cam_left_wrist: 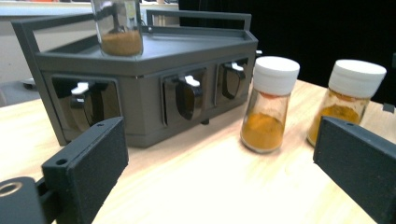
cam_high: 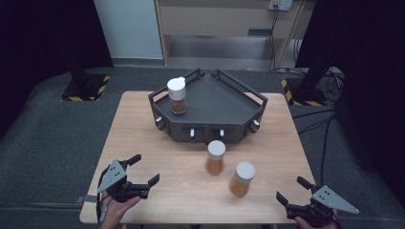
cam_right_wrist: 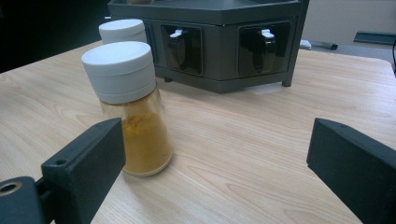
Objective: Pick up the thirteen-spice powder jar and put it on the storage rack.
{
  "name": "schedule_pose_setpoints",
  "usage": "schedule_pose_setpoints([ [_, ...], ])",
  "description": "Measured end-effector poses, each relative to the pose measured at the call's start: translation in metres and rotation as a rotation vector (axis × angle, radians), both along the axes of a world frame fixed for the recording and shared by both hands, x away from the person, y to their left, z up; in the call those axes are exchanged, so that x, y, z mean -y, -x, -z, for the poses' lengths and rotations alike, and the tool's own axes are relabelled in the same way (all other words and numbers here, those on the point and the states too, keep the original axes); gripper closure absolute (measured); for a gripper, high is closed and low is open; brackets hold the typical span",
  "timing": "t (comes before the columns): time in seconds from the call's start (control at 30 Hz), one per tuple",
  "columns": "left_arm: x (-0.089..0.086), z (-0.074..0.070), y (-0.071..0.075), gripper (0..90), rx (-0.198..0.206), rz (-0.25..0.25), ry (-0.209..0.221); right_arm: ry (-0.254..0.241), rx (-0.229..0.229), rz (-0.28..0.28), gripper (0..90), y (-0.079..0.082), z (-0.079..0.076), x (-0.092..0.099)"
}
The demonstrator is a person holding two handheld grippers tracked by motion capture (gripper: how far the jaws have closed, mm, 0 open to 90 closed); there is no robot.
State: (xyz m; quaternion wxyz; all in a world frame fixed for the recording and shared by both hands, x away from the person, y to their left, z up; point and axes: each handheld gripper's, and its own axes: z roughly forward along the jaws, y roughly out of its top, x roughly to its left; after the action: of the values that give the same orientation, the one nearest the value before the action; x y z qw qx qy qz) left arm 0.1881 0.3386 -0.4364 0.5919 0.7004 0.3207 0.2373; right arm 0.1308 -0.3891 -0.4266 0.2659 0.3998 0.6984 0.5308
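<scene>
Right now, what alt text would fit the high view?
Two white-capped spice jars stand on a wooden table before a dark rack bearing a third jar; the left gripper and right gripper wait open near the table's front corners.

- In the left gripper view the top edge cuts off the jar on the rack (cam_left_wrist: 117, 28); we can't see its lid.
- The right edge cuts the right-hand jaw there, the bottom edge both.
- In the right gripper view the nearer spice jar (cam_right_wrist: 133, 107) hides most of the farther spice jar (cam_right_wrist: 122, 29); we get just its white cap.
- The rack (cam_right_wrist: 219, 46) loses its top to the upper edge there.
- What sits in the rack's front slots (cam_left_wrist: 187, 95) we can't tell, too dark.
- In the high view the right gripper (cam_high: 295, 191) and its hand are cut by the bottom edge.
- The jar labels are too small to tell.
</scene>
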Motion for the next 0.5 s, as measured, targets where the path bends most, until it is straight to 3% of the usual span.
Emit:
schedule_pose_setpoints([
  [0.17, -0.004, 0.013, 0.003, 2.3, -0.003, 0.015, 0.021, 0.001, -0.002, -0.001, 4.4, 0.000, 0.000, 0.000],
  [0.5, -0.001, 0.024, 0.002, 2.3, -0.014, 0.042, -0.014, 0.003, 0.000, -0.007, 4.5, -0.001, 0.000, 0.000],
])
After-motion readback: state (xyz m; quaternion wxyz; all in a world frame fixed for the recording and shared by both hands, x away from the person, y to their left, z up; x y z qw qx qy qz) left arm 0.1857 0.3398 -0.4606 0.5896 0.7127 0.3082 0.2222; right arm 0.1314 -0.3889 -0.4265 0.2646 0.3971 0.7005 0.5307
